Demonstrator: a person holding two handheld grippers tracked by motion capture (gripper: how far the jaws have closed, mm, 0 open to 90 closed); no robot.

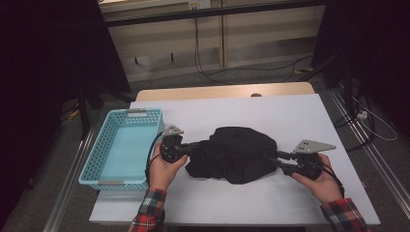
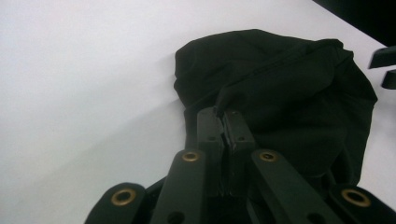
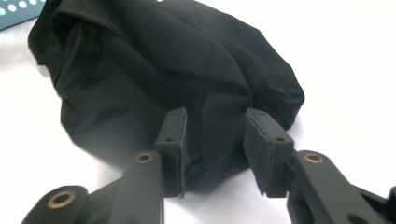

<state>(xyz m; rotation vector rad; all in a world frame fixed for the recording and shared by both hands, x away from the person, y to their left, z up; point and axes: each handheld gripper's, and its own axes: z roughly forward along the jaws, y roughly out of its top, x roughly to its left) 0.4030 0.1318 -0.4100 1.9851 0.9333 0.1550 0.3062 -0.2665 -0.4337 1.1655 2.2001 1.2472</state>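
Two grippers at a black cloth (image 1: 234,153)
The left gripper (image 2: 225,112) pinches a fold of it; the right gripper (image 3: 215,140) stands apart, pads off.

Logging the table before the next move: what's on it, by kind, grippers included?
Black cloth: 1
Basket: 1
Grippers: 2, the left gripper shut on the cloth, the right gripper open
Total: 4

Left tool (image 2: 225,122) clamped tight; right tool (image 3: 215,140) jaws parted.
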